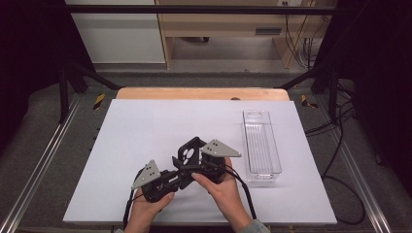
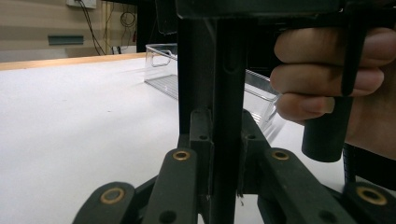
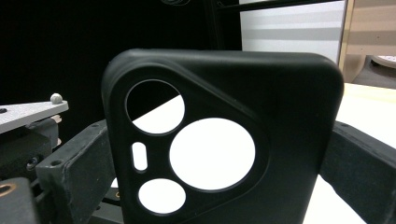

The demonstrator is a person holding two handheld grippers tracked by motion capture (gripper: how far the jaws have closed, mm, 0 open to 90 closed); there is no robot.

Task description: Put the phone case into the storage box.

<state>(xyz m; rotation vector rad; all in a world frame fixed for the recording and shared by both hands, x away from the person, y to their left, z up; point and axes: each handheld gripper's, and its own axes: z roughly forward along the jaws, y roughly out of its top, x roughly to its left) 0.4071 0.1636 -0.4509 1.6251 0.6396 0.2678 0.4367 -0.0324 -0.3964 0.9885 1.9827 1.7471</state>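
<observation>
Both grippers — left (image 1: 176, 178), right (image 1: 194, 160) — clamp one phone case (image 3: 224, 154) edge-on above the table (image 1: 145, 131) — uneven pull could twist it loose.

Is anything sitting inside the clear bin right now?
No: in the high view the clear bin at the table's right is empty, and the black phone case is held between the two grippers.
</observation>
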